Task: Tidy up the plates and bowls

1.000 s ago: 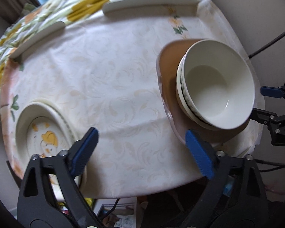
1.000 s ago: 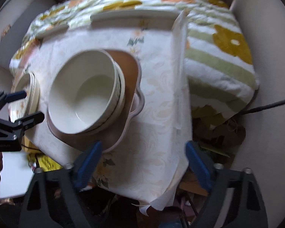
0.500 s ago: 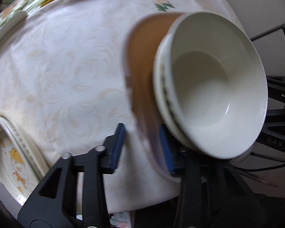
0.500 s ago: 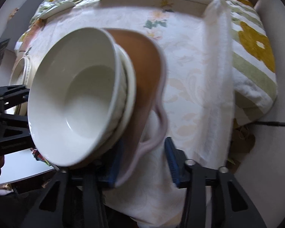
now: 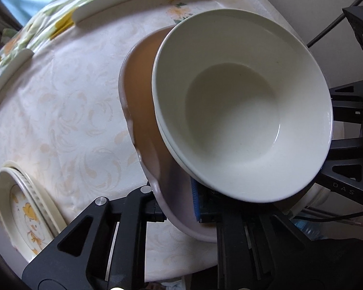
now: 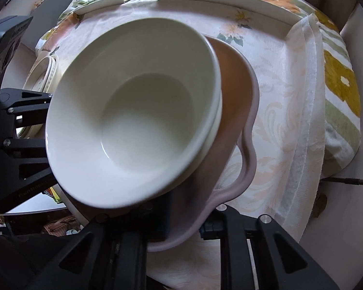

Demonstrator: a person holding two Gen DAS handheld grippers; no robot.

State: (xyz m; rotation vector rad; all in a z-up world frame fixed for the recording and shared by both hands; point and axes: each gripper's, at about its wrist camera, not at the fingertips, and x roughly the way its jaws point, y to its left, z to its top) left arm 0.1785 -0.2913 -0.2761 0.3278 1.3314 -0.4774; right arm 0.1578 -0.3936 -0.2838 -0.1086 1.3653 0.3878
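Observation:
Two stacked cream bowls [image 5: 239, 111] sit on a pink-brown tray [image 5: 142, 89] with wavy raised rims. My left gripper [image 5: 176, 205] is shut on the tray's near rim. My right gripper [image 6: 184, 217] is shut on the tray's opposite rim [image 6: 246, 145], next to its handle; the bowls [image 6: 138, 111] fill that view. The tray looks tilted and slightly off the white cloth-covered table [image 5: 67, 111]. A stack of cream plates with yellow flowers [image 5: 24, 207] lies at the table's left edge, also visible in the right wrist view [image 6: 43, 72].
White curved rails [image 5: 138, 2] border the table's far side. A flowered bedspread [image 6: 338, 84] lies beyond it. A black cable [image 6: 351, 181] runs on the floor at the right. A wall [image 5: 302, 4] stands close behind the tray.
Both grippers moved in from open to shut on opposite rims of the tray. The tray with the bowls now sits nearer both cameras and appears tipped up.

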